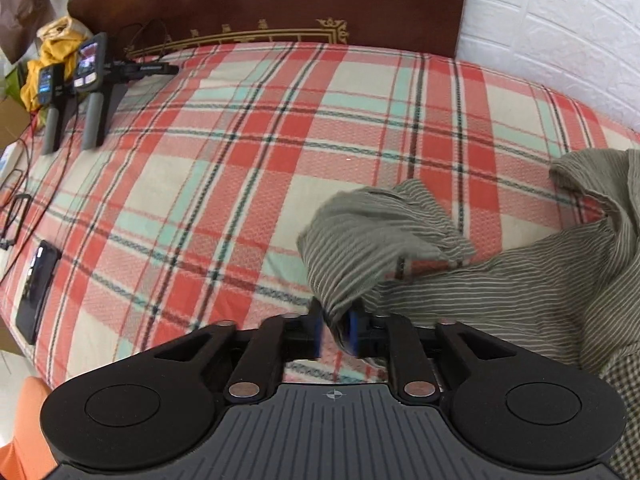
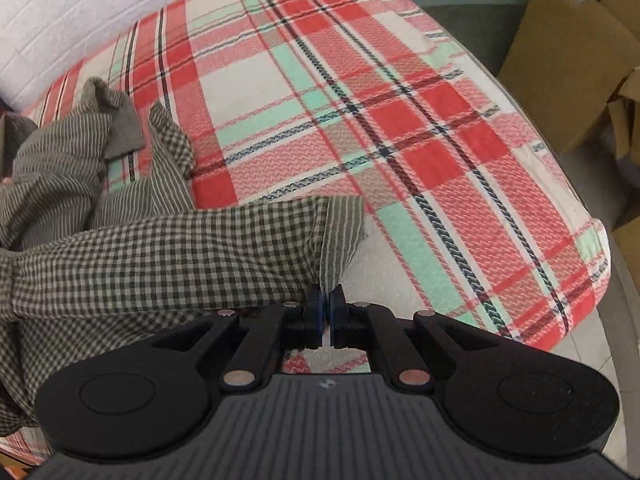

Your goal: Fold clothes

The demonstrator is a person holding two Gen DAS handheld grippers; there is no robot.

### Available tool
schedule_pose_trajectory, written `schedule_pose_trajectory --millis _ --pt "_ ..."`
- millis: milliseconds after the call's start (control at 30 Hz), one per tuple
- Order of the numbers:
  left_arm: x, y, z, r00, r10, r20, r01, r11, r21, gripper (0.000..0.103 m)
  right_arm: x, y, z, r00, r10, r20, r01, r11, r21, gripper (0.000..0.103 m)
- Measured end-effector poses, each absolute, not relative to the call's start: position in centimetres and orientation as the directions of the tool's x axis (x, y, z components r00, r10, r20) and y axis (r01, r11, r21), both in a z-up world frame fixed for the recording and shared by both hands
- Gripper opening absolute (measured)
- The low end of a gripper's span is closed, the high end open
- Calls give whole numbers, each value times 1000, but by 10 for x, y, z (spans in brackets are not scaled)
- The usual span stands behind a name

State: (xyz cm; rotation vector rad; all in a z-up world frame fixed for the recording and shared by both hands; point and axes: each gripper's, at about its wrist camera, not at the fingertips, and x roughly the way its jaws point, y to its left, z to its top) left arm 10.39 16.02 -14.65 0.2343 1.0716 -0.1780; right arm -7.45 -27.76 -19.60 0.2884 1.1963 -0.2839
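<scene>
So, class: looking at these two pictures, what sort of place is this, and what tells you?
Most likely a bedroom at home. A bed with a plaid cover fills both views, a dark wooden headboard stands against a white wall, and cardboard boxes sit beside it.
</scene>
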Motion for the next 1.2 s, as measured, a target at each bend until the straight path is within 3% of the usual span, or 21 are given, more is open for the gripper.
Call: schedule_pose_trajectory --millis 33,67,133,200,267,400,567,733,867,1200 --pt "103 163 -143 484 -14 -875 246 962 121 47 -73 -278 -193 340 -78 -937 360 931 53 8" --pt "103 166 -140 496 1 -868 238 961 137 49 -72 -278 -190 340 -93 -936 355 934 36 14" --pt "104 173 -132 503 8 -864 230 963 143 48 -69 -278 -184 341 -123 -932 345 939 2 50" --pt "103 179 -120 513 -2 -859 223 966 131 49 -66 -278 -175 350 -154 -924 338 941 -29 58" --pt "97 180 -106 537 -24 -843 229 966 119 49 -64 -277 -154 399 -168 -902 334 942 -28 58" --pt "83 159 -81 563 -129 -816 320 945 71 66 -57 -263 -104 540 -133 -831 277 960 26 64" --pt "66 110 -69 540 -279 -794 465 885 6 75 -35 -228 -66 654 34 -756 144 975 168 69" --pt "52 46 -99 439 -345 -830 616 788 -2 78 -1 -174 -82 608 187 -771 26 967 255 70" --pt "50 13 -132 373 -329 -868 676 737 11 78 22 -137 -101 540 260 -800 -39 958 285 70" --pt "59 -7 -160 272 -335 -902 743 669 -24 80 36 -102 -123 463 250 -850 -22 962 271 70"
